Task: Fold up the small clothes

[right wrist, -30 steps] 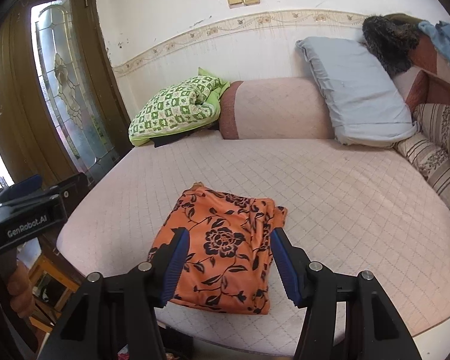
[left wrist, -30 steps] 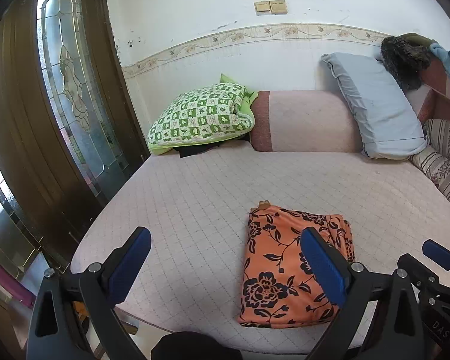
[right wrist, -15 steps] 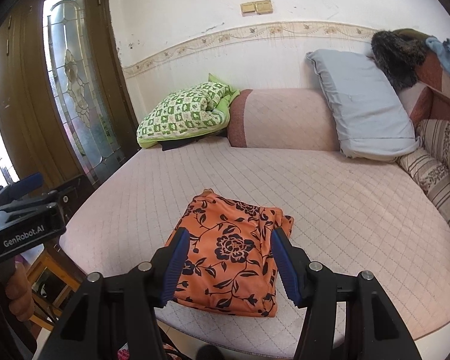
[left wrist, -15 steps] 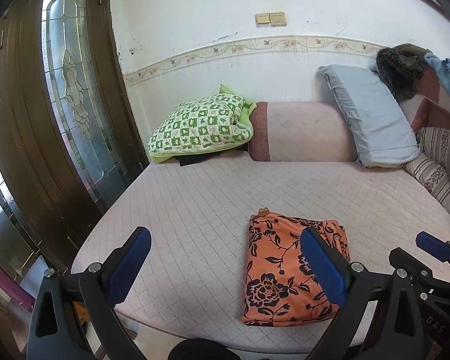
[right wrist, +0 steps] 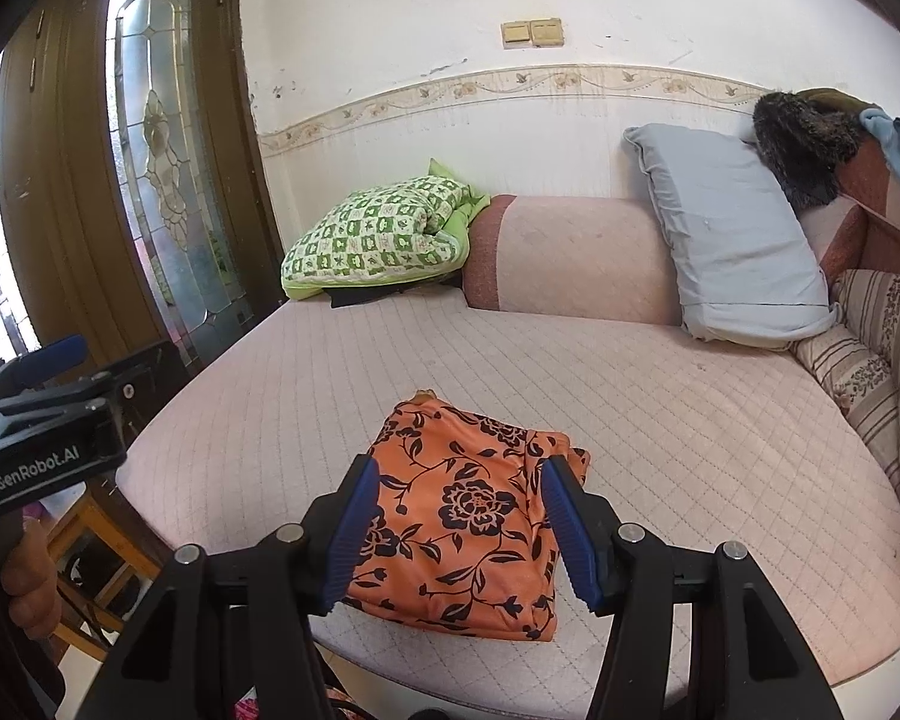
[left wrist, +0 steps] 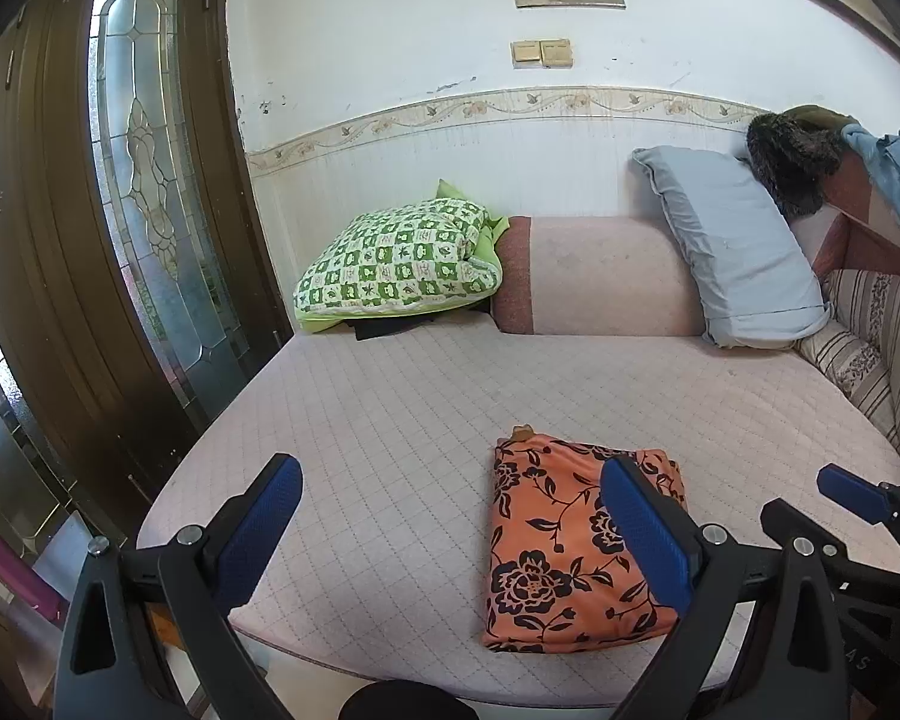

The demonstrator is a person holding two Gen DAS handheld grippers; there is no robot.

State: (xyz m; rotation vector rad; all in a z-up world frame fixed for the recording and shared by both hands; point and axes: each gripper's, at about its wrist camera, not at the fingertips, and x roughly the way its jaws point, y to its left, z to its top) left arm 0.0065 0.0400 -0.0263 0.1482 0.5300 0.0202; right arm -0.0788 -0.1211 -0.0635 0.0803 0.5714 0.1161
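A folded orange cloth with a black flower print (left wrist: 561, 546) lies flat near the front edge of the pink quilted bed (left wrist: 390, 408); it also shows in the right wrist view (right wrist: 474, 522). My left gripper (left wrist: 450, 534) is open wide and empty, held back from the bed, the cloth ahead to its right. My right gripper (right wrist: 459, 531) is open and empty, held above the near end of the cloth without touching it. The left gripper shows in the right wrist view at the far left (right wrist: 36, 420).
A green checked pillow (left wrist: 396, 261), a pink bolster (left wrist: 594, 276) and a grey-blue pillow (left wrist: 732, 246) lie against the far wall. Striped cushions (left wrist: 870, 360) line the right side. A brown door with a glass panel (left wrist: 144, 198) stands left of the bed.
Both grippers have drawn back and risen from the bed; the cloth now sits farther off and lower in both views. The cloth has not moved. Both jaws stay open.
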